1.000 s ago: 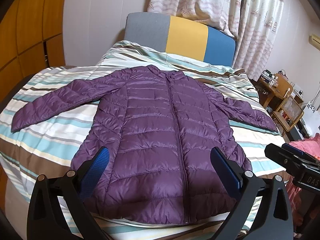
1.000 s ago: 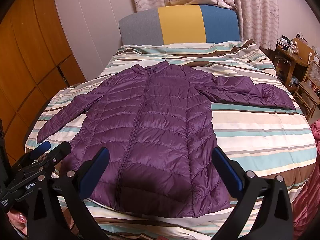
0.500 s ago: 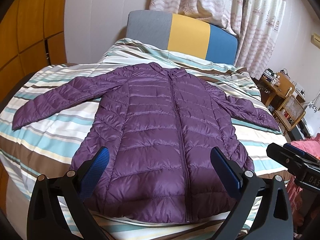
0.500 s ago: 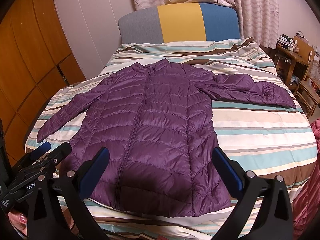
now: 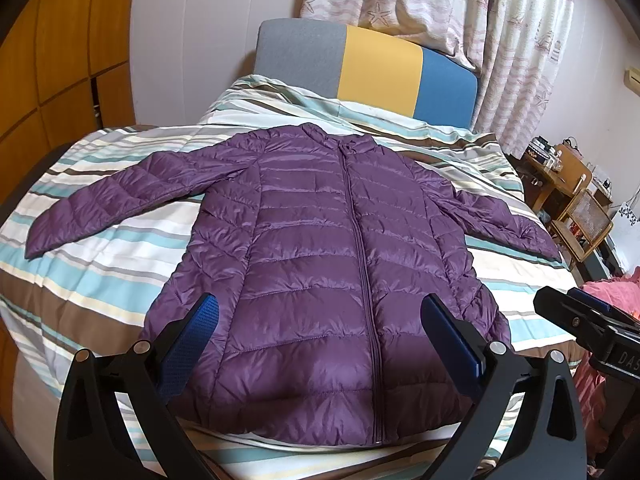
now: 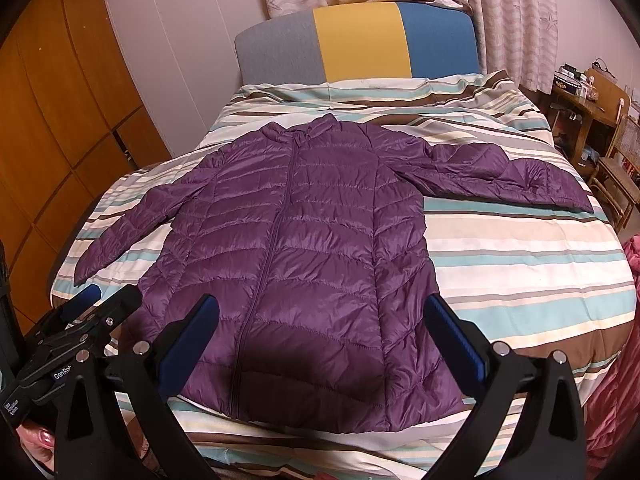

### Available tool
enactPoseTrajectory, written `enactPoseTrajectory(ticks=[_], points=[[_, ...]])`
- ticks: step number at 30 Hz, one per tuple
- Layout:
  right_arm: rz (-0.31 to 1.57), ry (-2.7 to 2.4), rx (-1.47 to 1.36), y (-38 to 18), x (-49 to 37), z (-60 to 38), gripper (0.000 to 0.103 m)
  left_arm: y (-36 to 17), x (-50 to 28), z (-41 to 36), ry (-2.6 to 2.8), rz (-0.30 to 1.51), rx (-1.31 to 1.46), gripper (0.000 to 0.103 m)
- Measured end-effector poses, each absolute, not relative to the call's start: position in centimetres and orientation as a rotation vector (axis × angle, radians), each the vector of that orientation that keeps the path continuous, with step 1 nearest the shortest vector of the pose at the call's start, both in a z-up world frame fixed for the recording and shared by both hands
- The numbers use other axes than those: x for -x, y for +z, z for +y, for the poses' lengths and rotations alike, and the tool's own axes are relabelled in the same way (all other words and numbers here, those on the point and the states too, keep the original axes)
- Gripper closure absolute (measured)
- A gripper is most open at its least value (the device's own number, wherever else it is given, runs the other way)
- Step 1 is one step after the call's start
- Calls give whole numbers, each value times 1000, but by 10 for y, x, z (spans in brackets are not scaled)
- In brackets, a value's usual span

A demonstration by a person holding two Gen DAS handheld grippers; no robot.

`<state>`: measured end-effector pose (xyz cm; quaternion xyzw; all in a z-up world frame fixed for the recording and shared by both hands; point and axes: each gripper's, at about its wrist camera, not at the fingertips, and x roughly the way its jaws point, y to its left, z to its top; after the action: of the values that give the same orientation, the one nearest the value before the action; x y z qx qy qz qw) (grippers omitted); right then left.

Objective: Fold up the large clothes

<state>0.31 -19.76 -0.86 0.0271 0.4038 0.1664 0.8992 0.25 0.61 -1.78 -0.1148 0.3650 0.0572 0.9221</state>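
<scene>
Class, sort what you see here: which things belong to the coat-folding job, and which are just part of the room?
Belongs to the job:
purple padded coat, spread flat, zipped
striped bedspread beneath it
left hand-held gripper, open
right hand-held gripper, open

Just lying about:
headboard
curtains
wooden desk
pink cloth

Left hand-held gripper (image 5: 320,328) spread wide, holding nothing; right hand-held gripper (image 6: 322,328) likewise, side by side.
</scene>
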Motion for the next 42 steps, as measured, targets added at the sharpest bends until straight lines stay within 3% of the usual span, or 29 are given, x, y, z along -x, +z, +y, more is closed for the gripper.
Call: enactPoseTrajectory(ticks=[42], points=[[854,346,-67,-15,-11,-199,2,-26,-7,2,141,784,220,3]])
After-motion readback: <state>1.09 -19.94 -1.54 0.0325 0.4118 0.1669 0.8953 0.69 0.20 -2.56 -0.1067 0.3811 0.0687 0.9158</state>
